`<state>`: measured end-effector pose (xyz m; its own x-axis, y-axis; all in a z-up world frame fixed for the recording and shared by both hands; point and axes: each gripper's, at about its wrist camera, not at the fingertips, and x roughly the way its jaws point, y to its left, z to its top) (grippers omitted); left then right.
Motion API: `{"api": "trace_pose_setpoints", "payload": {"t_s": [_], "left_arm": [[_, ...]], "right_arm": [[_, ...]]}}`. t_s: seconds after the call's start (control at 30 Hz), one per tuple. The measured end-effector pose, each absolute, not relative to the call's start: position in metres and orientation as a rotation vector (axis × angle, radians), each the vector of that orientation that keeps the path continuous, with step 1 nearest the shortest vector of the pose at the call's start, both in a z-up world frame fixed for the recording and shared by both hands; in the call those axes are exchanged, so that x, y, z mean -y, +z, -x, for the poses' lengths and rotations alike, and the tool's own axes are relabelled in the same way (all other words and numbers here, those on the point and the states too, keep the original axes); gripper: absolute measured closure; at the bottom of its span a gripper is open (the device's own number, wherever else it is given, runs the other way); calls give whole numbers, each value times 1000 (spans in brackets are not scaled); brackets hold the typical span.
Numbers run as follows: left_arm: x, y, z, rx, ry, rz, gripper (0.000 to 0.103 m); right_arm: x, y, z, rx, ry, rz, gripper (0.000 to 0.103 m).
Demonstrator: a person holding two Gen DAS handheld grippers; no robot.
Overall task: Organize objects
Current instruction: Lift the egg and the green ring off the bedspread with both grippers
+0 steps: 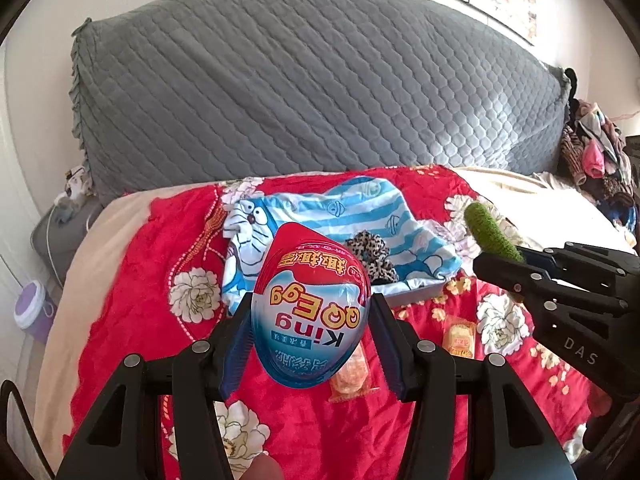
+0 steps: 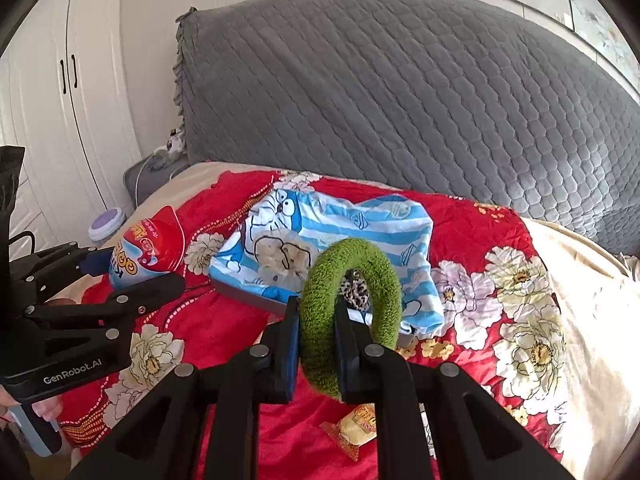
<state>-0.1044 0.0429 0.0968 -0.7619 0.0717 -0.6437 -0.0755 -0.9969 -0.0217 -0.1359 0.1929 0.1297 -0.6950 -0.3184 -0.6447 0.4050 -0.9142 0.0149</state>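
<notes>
Jaws around "King QQ Egg" toy egg — "GenRobot.AI" alongside.

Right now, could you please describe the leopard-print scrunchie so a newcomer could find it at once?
On the red floral bedspread lies a blue-striped cartoon cloth. The scrunchie sits on that cloth's near part. It alone is brown-spotted and ruffled; the other ring is plain green, held in the right gripper.

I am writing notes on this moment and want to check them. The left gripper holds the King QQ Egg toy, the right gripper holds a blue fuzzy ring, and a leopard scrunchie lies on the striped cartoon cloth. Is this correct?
One detail is wrong: the fuzzy ring in the right gripper is green, not blue, as the right wrist view shows. The rest stands: the left gripper holds the King QQ Egg, and the leopard scrunchie lies on the striped cartoon cloth.
</notes>
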Motion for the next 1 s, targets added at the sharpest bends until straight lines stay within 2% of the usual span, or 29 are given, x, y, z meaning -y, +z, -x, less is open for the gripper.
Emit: {"api": "trace_pose_setpoints", "payload": {"t_s": [0.43, 1.0], "left_arm": [[-53, 116, 107, -27, 2902, 1013, 46], [-51, 116, 131, 0, 2903, 1008, 46]], "right_arm": [[-199, 151, 126, -138, -2585, -865, 88], [-202, 168, 130, -127, -2620, -770, 88]]}}
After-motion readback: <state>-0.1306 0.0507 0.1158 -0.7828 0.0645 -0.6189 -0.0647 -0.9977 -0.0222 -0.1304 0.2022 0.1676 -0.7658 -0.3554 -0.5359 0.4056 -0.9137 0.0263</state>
